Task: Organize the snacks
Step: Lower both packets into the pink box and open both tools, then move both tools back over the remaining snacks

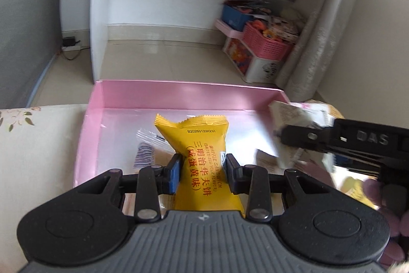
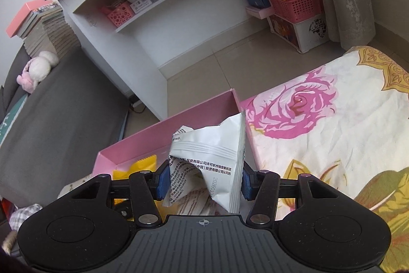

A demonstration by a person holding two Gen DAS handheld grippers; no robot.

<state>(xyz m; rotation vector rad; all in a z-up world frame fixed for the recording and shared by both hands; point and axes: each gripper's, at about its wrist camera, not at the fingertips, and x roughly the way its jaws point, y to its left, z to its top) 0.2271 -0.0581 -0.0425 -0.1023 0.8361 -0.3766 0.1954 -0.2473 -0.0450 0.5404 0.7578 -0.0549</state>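
Your left fingers (image 1: 176,174) pinch the yellow waffle packet (image 1: 202,157) at its waist, its lower end hidden behind the left gripper (image 1: 203,175) body; it hangs over the pink box (image 1: 88,142). Your right fingers (image 2: 163,179) squeeze the white packet (image 2: 214,160), crumpled glossy foil with black print, above the box's right wall. In the left view that packet and the right gripper (image 1: 286,137) are smeared with blur. The yellow one is puffy, with zigzag-cut ends and red lettering. A clear-wrapped striped snack (image 1: 144,154) lies on the box floor, partly hidden.
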